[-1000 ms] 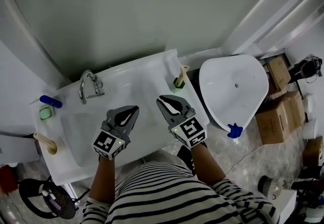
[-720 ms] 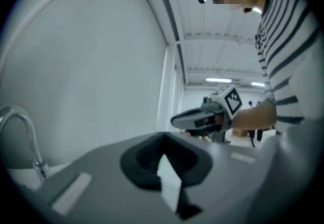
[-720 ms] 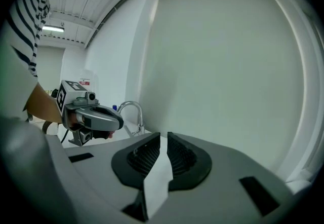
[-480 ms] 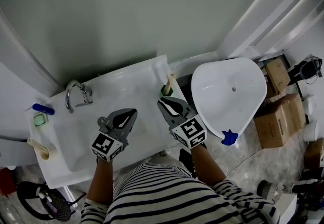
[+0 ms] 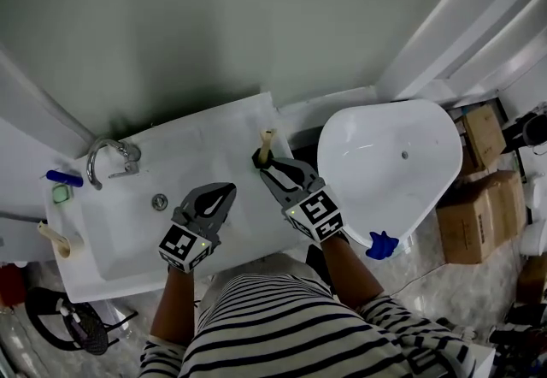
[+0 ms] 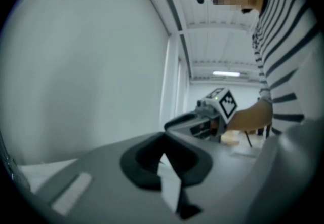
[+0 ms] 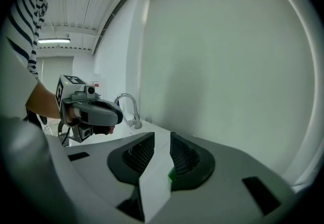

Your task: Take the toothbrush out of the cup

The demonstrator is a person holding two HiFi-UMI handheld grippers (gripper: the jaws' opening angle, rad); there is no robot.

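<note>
A pale wooden toothbrush (image 5: 266, 144) stands upright in a small green cup (image 5: 255, 159) at the right end of the white sink counter (image 5: 205, 141). My right gripper (image 5: 267, 168) has its tips right beside the cup; its jaws are opening and nothing is pressed between them. In the right gripper view, a sliver of the green cup (image 7: 171, 173) shows through the gap of that gripper (image 7: 162, 149). My left gripper (image 5: 227, 189) hovers over the basin to the left, shut and empty. In the left gripper view its tips (image 6: 163, 143) meet.
A chrome faucet (image 5: 107, 154) and drain (image 5: 160, 202) lie left of the grippers. A green soap (image 5: 60, 193), a blue item (image 5: 64, 178) and a wooden brush (image 5: 55, 239) sit at the counter's left end. A white bowl-shaped fixture (image 5: 385, 162) and cardboard boxes (image 5: 479, 197) stand right.
Both grippers have moved across the sink toward the cup. The right gripper's tips, earlier well short of the cup, now sit beside it.
</note>
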